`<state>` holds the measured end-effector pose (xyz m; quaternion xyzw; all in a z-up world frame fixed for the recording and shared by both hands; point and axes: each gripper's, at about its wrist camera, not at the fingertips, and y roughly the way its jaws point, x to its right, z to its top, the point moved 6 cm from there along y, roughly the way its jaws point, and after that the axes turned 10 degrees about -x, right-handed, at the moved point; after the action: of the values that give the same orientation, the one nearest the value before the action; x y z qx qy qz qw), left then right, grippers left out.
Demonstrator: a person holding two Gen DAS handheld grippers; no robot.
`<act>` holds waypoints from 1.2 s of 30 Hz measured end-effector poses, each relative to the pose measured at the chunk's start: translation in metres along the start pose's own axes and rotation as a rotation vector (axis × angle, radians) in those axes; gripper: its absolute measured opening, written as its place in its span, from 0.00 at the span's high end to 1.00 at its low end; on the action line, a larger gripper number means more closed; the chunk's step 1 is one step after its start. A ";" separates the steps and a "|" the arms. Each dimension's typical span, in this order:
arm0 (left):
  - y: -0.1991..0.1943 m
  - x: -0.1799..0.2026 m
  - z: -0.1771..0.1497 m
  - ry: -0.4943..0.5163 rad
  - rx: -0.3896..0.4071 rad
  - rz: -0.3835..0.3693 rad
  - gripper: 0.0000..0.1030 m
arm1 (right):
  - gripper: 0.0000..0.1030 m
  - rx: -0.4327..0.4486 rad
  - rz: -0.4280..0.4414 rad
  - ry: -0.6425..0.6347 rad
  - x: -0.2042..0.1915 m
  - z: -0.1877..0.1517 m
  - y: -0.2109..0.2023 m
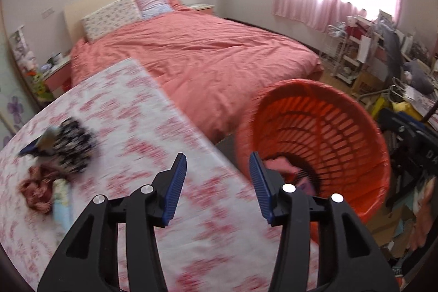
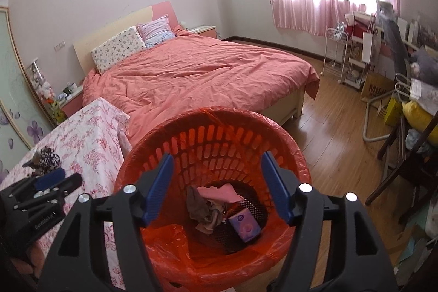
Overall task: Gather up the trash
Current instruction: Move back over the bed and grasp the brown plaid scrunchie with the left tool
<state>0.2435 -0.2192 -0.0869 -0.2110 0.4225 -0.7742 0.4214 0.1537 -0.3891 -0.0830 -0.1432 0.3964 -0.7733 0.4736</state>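
An orange slatted trash basket with a red liner stands beside the floral-cloth table. It holds crumpled paper and cloth and a purple tissue pack. My right gripper is open and empty right above the basket. My left gripper is open and empty over the table's edge, with the basket to its right. A pile of trash lies on the table at the left: a black patterned wad, a red-brown crumpled piece and a pale pack. The left gripper also shows in the right wrist view.
A bed with a coral cover stands behind the table and basket. A cluttered desk, chair and racks line the right wall under the pink curtains. Wooden floor lies between bed and desk.
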 end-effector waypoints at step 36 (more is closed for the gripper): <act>0.015 -0.244 -0.055 -0.441 -0.061 0.124 0.38 | 0.29 -0.149 0.158 -0.326 -0.216 -0.073 0.019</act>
<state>0.3487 0.0050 -0.1223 -0.3614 0.3557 -0.6687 0.5437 0.2316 -0.1757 -0.1110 -0.2699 0.3807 -0.6688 0.5788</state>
